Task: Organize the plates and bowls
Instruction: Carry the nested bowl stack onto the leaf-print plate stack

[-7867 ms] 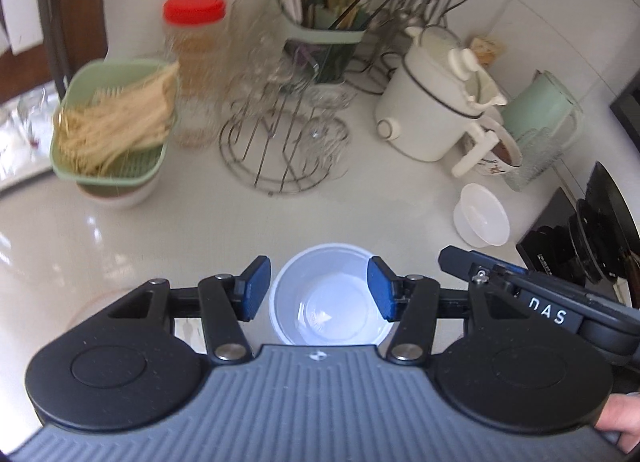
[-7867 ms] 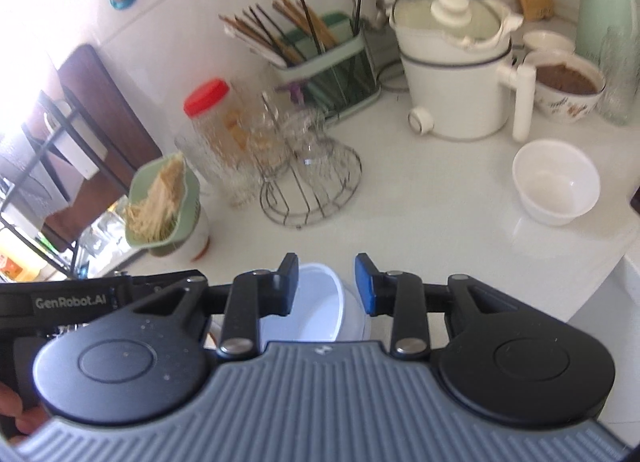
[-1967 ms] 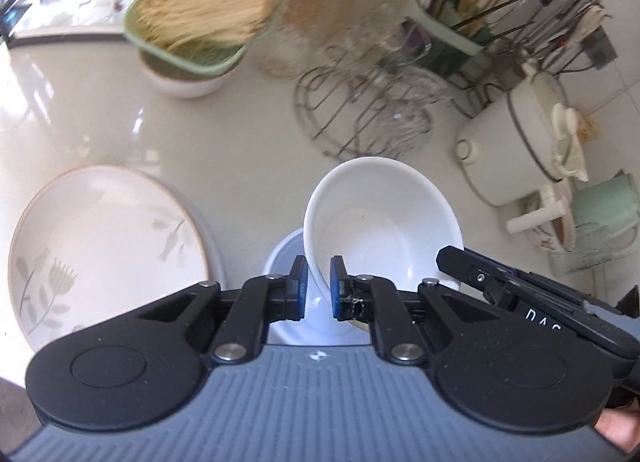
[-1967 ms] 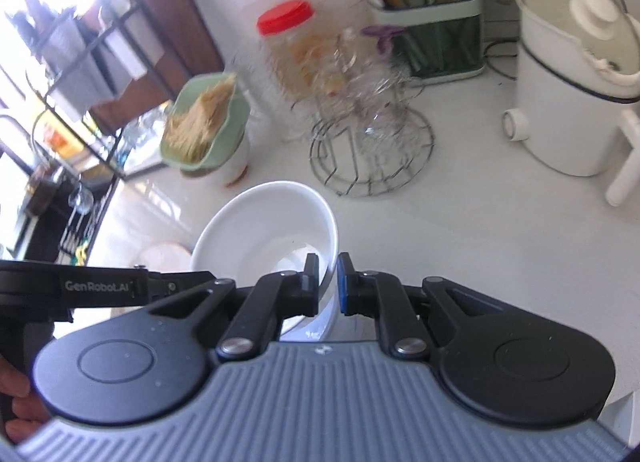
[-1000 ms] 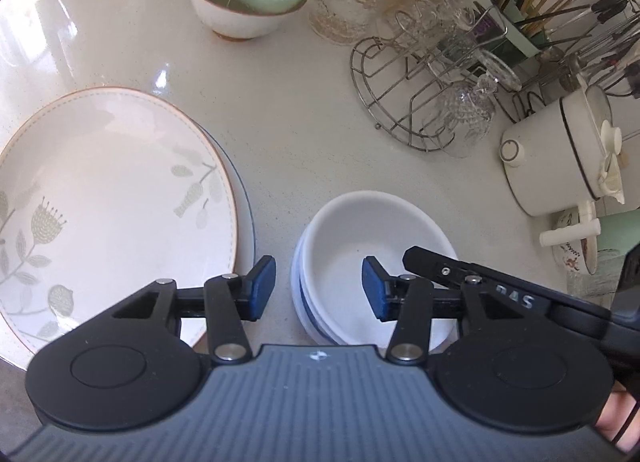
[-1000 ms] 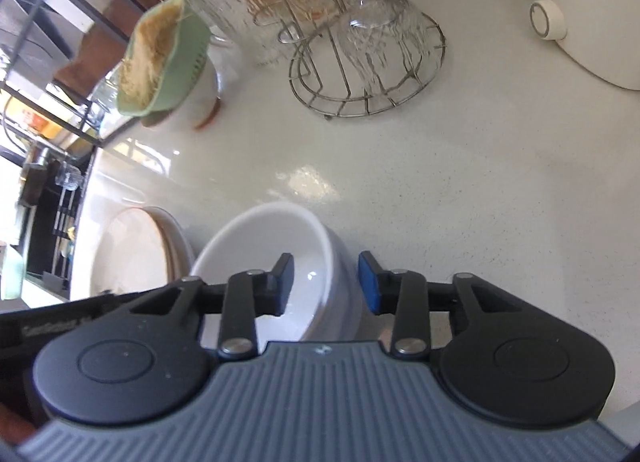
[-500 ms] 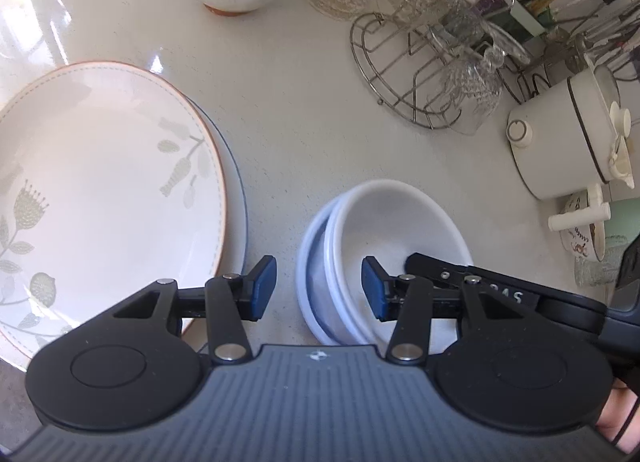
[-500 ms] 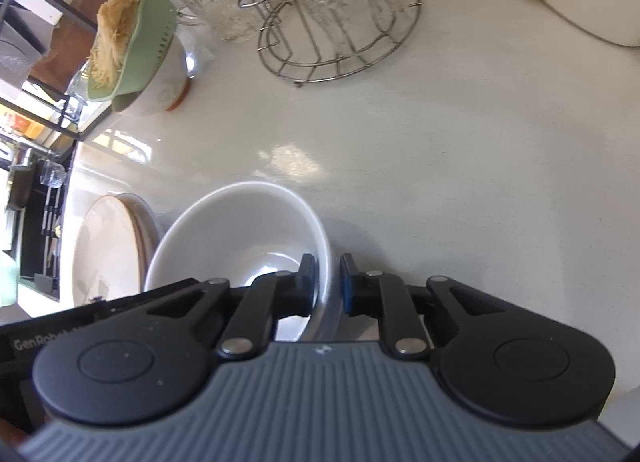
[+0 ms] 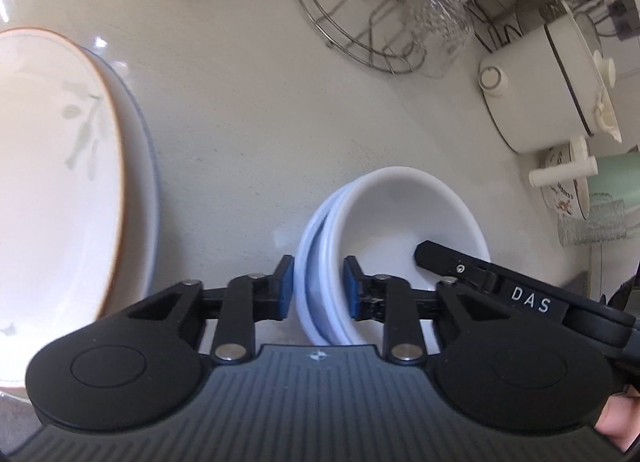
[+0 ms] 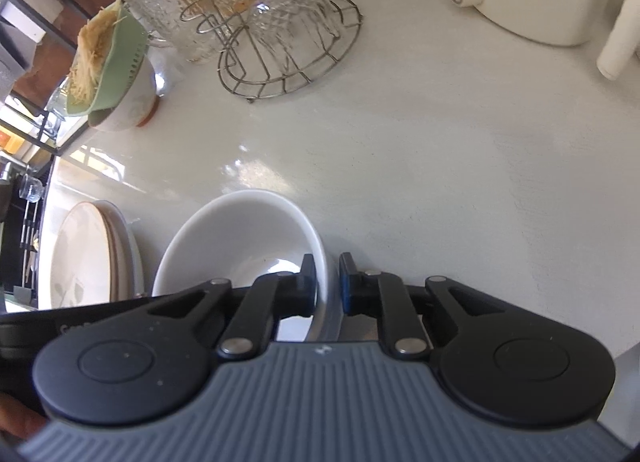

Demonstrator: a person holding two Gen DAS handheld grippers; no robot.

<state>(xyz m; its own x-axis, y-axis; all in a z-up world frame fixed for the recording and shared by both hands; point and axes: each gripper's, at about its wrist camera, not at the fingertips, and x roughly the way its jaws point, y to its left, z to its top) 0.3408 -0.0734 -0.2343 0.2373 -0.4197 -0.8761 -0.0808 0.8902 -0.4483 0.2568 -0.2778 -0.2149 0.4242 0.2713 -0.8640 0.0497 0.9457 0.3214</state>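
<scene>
Two nested white bowls (image 9: 400, 214) stand on the pale counter, the lower one bluish at the rim. My left gripper (image 9: 316, 286) straddles their left rims, the pads close to both sides of the stacked walls. My right gripper (image 10: 325, 286) is shut on the right rim of the bowls (image 10: 240, 238); its black finger also shows inside the bowl in the left wrist view (image 9: 460, 266). A stack of floral plates (image 9: 60, 166) lies to the left of the bowls and also shows in the right wrist view (image 10: 84, 254).
A wire glass rack (image 9: 368, 34) stands behind the bowls. A white cooker pot (image 9: 552, 82) and a patterned bowl (image 9: 564, 190) are at the right. A green colander of noodles on a bowl (image 10: 112, 78) is at the far left.
My left gripper has narrowed around the left rims of the nested bowls. My right gripper stays shut on the right rim. Both cameras have come lower and closer.
</scene>
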